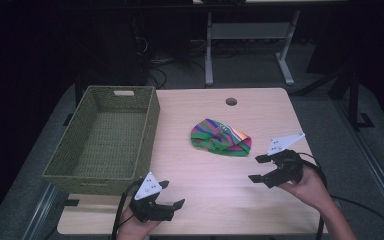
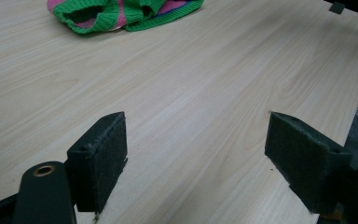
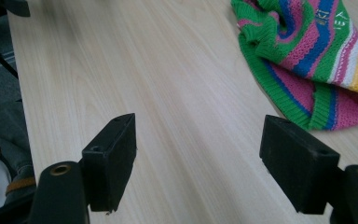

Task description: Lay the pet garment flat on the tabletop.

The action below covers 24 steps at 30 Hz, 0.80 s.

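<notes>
Your right gripper stands wide open and empty; the striped knit hat lies just ahead to its left, long axis across the table. Your left gripper, equally open and empty, sits farther off

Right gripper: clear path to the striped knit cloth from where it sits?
Probably yes. The right gripper is open and hovers just off the near right edge of the striped knit cloth, with bare table between them. The basket and left gripper sit well off to the side.
</notes>
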Available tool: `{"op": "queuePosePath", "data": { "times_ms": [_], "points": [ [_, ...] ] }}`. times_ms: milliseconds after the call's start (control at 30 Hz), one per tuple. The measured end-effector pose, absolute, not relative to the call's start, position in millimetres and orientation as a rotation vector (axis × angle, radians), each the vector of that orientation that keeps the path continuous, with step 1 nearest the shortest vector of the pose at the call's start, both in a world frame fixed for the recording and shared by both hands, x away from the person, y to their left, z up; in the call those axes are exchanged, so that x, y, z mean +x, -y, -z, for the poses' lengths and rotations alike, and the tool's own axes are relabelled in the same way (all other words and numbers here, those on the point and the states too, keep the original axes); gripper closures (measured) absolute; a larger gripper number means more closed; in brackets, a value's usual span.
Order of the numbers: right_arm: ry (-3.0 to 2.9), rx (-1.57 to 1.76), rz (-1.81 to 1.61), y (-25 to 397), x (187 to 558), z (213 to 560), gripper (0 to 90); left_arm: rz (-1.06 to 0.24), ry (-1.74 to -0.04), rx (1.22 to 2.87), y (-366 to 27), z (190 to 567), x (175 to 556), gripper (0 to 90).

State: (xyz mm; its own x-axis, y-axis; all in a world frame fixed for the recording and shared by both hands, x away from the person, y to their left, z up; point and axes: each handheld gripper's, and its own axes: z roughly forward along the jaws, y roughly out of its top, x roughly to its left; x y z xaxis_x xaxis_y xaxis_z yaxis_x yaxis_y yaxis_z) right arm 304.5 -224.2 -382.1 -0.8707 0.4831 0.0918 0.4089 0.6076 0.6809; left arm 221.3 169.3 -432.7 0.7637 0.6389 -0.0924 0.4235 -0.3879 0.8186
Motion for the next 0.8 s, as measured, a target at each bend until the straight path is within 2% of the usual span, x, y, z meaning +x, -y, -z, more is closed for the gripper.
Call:
{"op": "queuePosePath", "data": {
  "times_ms": [500, 800],
  "points": [
    [-2.735, 0.731, -1.136, 213, 326, 370, 26.7, -0.294, -0.791, 2.032, -168, 433, 221, 20.6],
    [-2.762, 0.703, -1.089, 193, 354, 359, 26.7, -0.287, -0.789, 2.026, -170, 432, 221, 20.6]
  ]
}}
